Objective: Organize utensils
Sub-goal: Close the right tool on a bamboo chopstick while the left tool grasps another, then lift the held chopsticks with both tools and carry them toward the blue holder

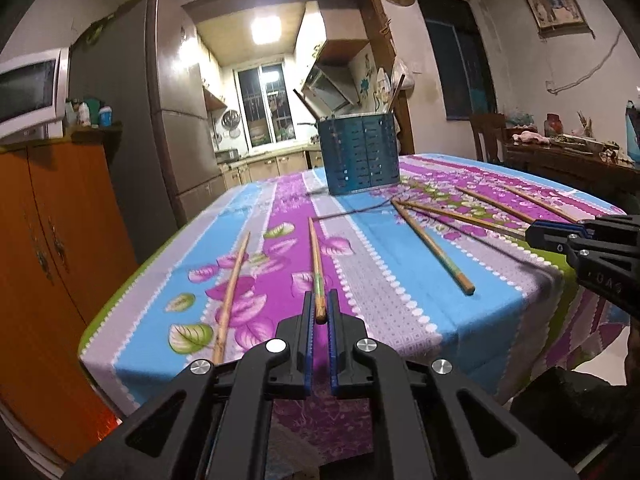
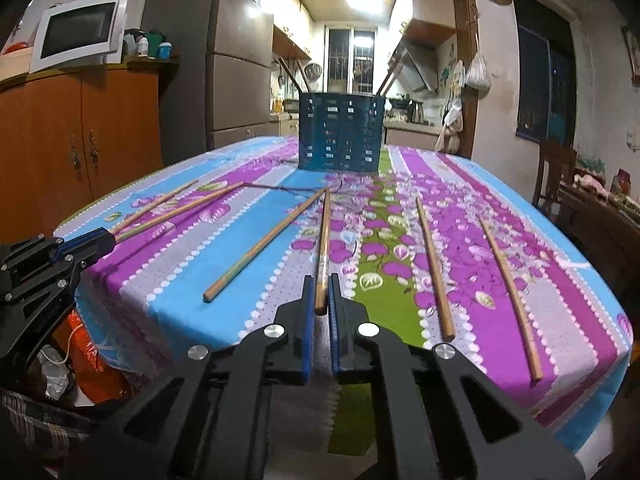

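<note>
Several wooden chopsticks lie spread on the flowered tablecloth. A blue perforated utensil holder (image 1: 362, 154) stands at the far side of the table; it also shows in the right wrist view (image 2: 340, 134), with a few chopsticks standing in it. My left gripper (image 1: 320, 310) has its jaws closed around the near end of one chopstick (image 1: 316, 264). My right gripper (image 2: 322, 300) has its jaws closed around the near end of another chopstick (image 2: 325, 240). Each gripper shows in the other's view, the right one (image 1: 536, 234) and the left one (image 2: 106, 238).
Loose chopsticks lie at the left (image 1: 232, 292), the middle (image 1: 432, 248) and the right (image 2: 434, 268) (image 2: 510, 296). An orange cabinet (image 1: 48, 248) with a microwave stands left of the table. A sideboard (image 1: 572, 156) and chair stand right. A thin cord lies near the holder.
</note>
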`<state>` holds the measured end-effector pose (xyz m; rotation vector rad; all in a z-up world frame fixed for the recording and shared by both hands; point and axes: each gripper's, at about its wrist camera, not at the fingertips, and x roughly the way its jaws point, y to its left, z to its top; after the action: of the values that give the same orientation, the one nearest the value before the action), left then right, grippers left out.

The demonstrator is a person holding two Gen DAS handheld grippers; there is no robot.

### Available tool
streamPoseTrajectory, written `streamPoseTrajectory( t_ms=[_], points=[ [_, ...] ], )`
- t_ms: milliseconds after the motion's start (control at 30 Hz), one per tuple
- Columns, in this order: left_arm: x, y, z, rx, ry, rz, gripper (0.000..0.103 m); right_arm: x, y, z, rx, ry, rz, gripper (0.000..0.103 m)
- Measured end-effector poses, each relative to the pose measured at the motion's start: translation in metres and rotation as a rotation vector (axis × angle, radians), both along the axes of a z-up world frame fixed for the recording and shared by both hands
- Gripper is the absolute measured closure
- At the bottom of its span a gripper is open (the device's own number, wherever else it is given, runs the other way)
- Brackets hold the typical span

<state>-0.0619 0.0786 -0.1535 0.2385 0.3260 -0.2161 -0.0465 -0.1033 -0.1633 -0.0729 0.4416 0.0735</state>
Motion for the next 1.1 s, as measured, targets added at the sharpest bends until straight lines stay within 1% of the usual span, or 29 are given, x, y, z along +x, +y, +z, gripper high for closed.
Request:
streamPoseTrajectory(
  t_ms=[133,367,667,933,1100],
  points=[
    [-0.003,0.002,0.011,0.004,-0.029,-0.007,0.096,-0.008,0.002,0.01,-0.032,-0.056,0.006,0.098],
    [-0.003,0.004,0.034,-0.014,-0.065,-0.026,0.096,-0.023,0.004,0.031,-0.078,-0.153,-0.011,0.098],
    [-0.008,-0.003,0.046,-0.006,-0.104,-0.046,0.096,-0.029,0.003,0.043,-0.096,-0.193,-0.012,0.098],
    [-0.009,-0.002,0.056,-0.01,-0.119,-0.027,0.096,-0.033,0.003,0.055,-0.099,-0.238,-0.001,0.098],
    [-0.01,-0.004,0.067,0.002,-0.149,-0.015,0.096,-0.033,0.001,0.066,-0.108,-0.275,-0.008,0.098]
  ],
)
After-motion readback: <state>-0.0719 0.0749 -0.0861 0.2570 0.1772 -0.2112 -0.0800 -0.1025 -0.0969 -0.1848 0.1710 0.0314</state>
